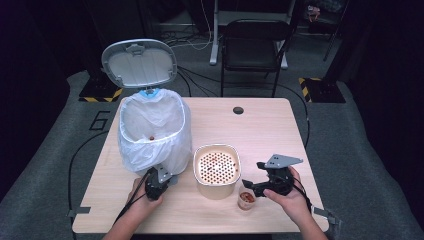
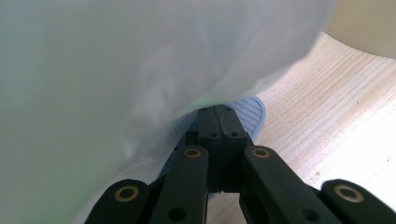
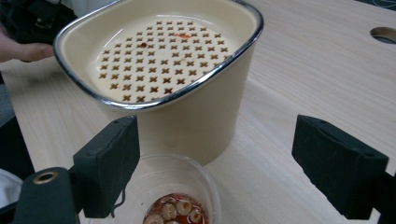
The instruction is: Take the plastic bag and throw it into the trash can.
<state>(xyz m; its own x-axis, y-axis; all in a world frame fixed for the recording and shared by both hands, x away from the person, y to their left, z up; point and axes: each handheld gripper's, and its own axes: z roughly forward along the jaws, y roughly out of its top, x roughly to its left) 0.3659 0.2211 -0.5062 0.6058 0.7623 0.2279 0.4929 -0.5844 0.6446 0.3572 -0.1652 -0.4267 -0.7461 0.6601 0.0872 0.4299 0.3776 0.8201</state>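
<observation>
A bin lined with a white bag (image 1: 152, 132) stands at the table's left with its grey lid (image 1: 139, 62) up. My left gripper (image 1: 159, 180) sits at the bin's base; in the left gripper view it (image 2: 215, 112) is shut, jaws pressed together on the ribbed grey pedal (image 2: 250, 109) under the hanging bag (image 2: 116, 70). A cream container (image 1: 216, 172) holds a perforated insert (image 3: 159, 56) with a few red scraps. A small clear cup (image 1: 245, 199) of brownish-red food stands in front of it. My right gripper (image 1: 253, 175) is open, with the cup (image 3: 173, 200) low between its jaws (image 3: 224, 163).
The wooden table (image 1: 260, 130) has a round cable hole (image 1: 238, 110) near its far edge. A black folding chair (image 1: 255, 45) and floor cables lie beyond the table. A small dark scrap (image 1: 151, 137) lies inside the bag.
</observation>
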